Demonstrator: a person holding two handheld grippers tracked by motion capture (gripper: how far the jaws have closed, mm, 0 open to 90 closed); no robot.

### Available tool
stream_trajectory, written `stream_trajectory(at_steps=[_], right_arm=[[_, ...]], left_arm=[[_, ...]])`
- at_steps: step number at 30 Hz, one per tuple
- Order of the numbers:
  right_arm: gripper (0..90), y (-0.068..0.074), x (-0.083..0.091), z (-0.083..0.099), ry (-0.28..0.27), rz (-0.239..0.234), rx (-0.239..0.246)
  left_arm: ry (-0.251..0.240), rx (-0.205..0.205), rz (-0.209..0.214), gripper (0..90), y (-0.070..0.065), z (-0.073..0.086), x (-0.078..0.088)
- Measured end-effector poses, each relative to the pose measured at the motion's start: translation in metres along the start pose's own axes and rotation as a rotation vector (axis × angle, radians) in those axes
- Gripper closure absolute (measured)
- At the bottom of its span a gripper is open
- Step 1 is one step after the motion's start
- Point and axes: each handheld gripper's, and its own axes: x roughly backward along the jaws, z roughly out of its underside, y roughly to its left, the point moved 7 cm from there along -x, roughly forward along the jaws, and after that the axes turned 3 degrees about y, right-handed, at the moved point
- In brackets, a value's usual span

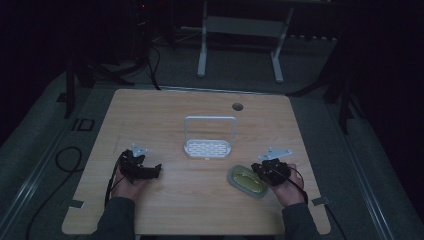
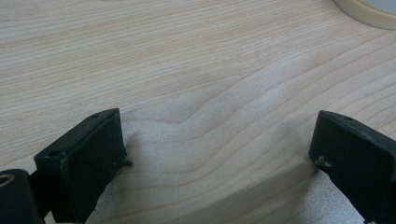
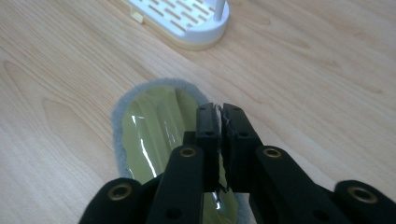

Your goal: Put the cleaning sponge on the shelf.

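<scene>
1. Oval green dish lies flat on the wooden table near the person's right side in the high view, in front of and to the right of the white rack. The right gripper sits at the dish's right rim; the left gripper rests well apart on bare wood.

2. Left gripper view: its jaws stand wide with nothing but table between them. A sliver of the dish's rim shows in the top right corner.

3. Right gripper view: the right gripper has its jaws nearly together, pinching the dish's rim, with the dish lying under them and the rack beyond.

4. Judged step: the dish's edge seems just taken. The next move probably calls for a firm pinch, then lifting and tipping the dish upright to stand it in the rack's slotted base without letting it slip.
</scene>
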Motion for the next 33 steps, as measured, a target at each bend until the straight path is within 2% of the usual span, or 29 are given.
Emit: stream_trajectory(at_steps=[8, 16, 33], right_arm=[[73.6, 0.0045, 0.0102, -0.0067, 0.024, -0.021, 0.045], [62.4, 0.0004, 0.0116, -0.0076, 0.064, -0.061, 0.077], [54.3, 0.0062, 0.0074, -0.0074, 0.164, -0.126, 0.129]], left_arm=[[0.0, 0.0, 0.0, 3.3, 0.0, 0.0, 0.0], [0.0, 0.0, 0.0, 3.4, 0.0, 0.0, 0.0], [0.0, 0.0, 0.0, 3.4, 0.0, 0.0, 0.0]])
